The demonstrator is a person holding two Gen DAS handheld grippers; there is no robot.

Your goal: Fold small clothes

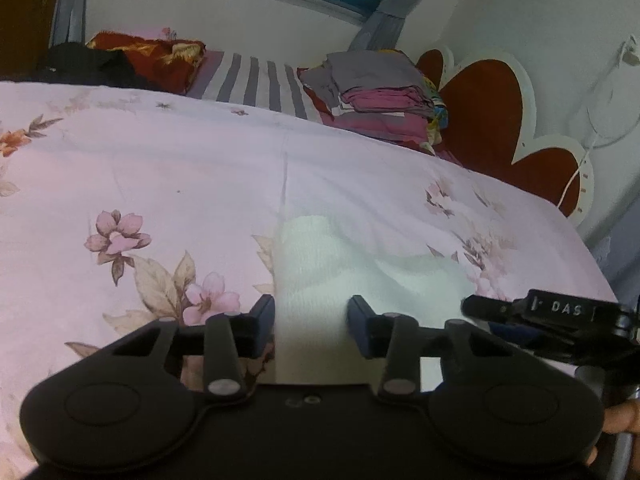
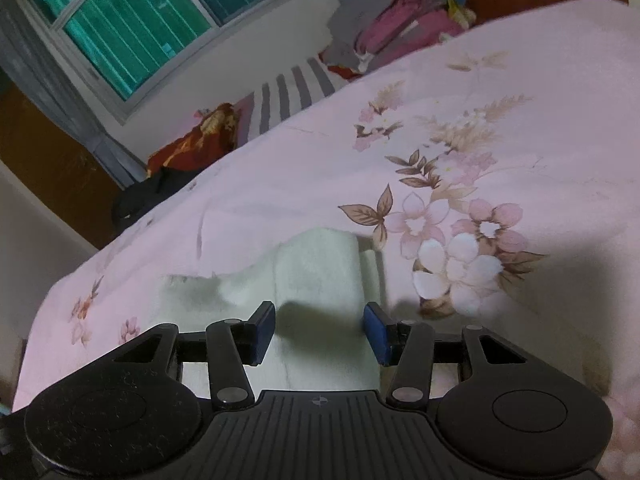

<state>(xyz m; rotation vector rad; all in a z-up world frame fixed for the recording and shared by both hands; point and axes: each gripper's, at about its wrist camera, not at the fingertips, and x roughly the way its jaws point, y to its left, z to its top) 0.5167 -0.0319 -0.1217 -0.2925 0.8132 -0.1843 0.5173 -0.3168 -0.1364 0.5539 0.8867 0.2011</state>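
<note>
Looking down, I see the white cloth (image 1: 320, 264) lying lengthwise away from my left gripper (image 1: 311, 326) and right gripper (image 2: 320, 332), both released.

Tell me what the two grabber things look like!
Each hand-held gripper, left and right, is black plastic with two round discs at the base and thin linkage bars with silver rivets. The fingers end in dark blue pads. The right one has a ribbed plate in the middle. White letters "DAS" show on it in the left view.
</note>
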